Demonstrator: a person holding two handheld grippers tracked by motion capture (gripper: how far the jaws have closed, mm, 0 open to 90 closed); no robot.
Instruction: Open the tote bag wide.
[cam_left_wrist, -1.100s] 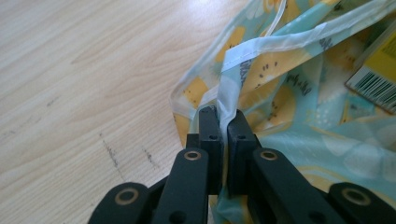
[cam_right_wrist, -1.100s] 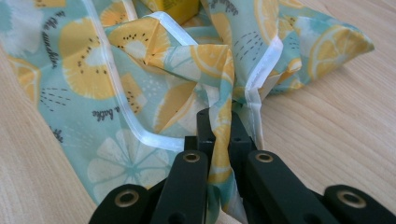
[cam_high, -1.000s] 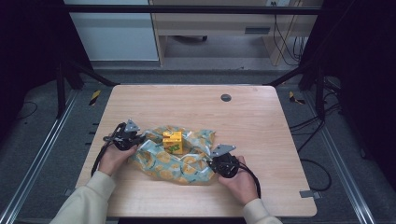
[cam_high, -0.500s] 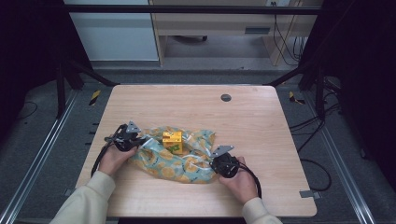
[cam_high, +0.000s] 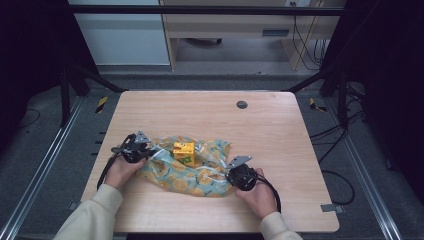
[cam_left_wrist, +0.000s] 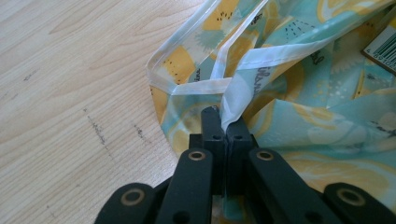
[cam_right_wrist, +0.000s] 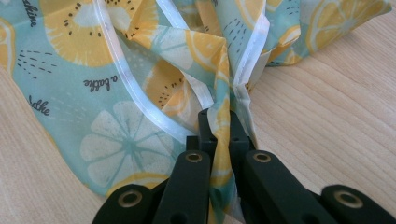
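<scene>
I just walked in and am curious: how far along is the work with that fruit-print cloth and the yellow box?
Done: the yellow box sits on the cloth, and one side looks folded up against it. In hand: the left gripper and right gripper are each shut on a white-hemmed edge of the cloth. Left, probably: the box top is uncovered, so the gripped edges would need drawing over it.

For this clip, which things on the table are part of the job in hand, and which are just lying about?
In the job:
- fruit-print bag, gripped at both ends
- yellow carton resting on it
- left gripper, jaws shut on the bag's edge
- right gripper, likewise

Lying about:
- round dark cap near the table's far edge
</scene>
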